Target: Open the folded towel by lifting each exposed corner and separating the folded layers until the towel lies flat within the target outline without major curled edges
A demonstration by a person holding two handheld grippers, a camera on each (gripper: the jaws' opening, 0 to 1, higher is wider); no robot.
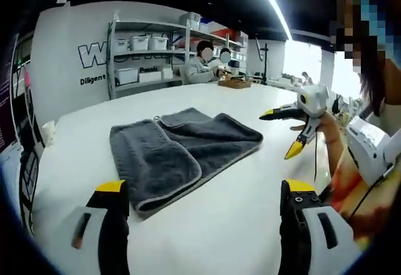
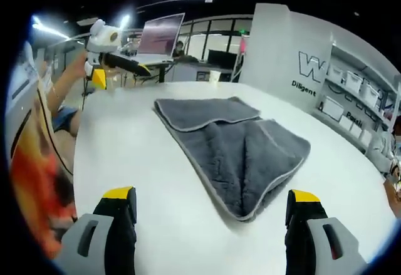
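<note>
A dark grey towel point(image 1: 182, 150) lies folded on the white table point(image 1: 238, 225), its upper layer lapped over the left part, with a pale stitched hem. My left gripper point(image 1: 205, 190) stands open in front of the towel's near corner, touching nothing. The right gripper point(image 1: 280, 132) hovers open to the right of the towel, yellow tips apart, held by a hand. In the right gripper view the towel point(image 2: 238, 150) spreads ahead of my right gripper point(image 2: 212, 195), which is open and holds nothing. The left gripper point(image 2: 122, 73) hangs open at the far left, above the table edge.
The person point(image 1: 369, 131) holding the grippers stands at the table's right edge. Shelves with white bins point(image 1: 150, 43) and seated people point(image 1: 207, 62) are behind the far end. A wooden tray point(image 1: 235, 83) sits on the far part of the table.
</note>
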